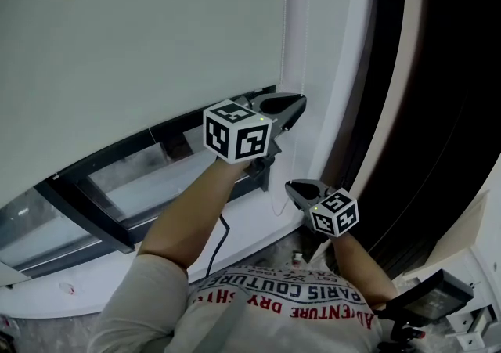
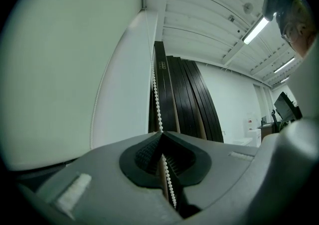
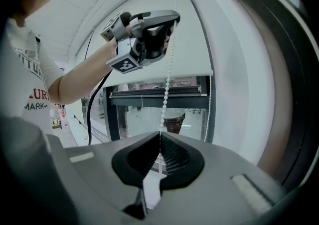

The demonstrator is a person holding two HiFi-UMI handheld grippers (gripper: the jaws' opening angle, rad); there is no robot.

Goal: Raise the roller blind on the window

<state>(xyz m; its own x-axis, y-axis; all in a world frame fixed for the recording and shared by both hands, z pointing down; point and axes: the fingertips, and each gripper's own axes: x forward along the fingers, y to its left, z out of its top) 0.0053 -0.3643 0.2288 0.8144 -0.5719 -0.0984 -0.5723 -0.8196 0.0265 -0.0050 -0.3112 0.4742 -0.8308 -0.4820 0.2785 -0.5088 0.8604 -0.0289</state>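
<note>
Left hand-held gripper [image 2: 160, 136] pinching bead chain [image 2: 156, 100], right hand-held gripper [image 3: 159, 138] pinching it below

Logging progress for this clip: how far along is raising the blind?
Done: the blind is partly up, with a strip of glass bared below it. In hand: left tongs and right tongs are both shut on the chain, left above right. Left: the blind hangs low; more pulling needed.

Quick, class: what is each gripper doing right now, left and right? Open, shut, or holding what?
Left gripper: closed on the bead chain.
Right gripper: closed on the same bead chain, lower down.
</note>
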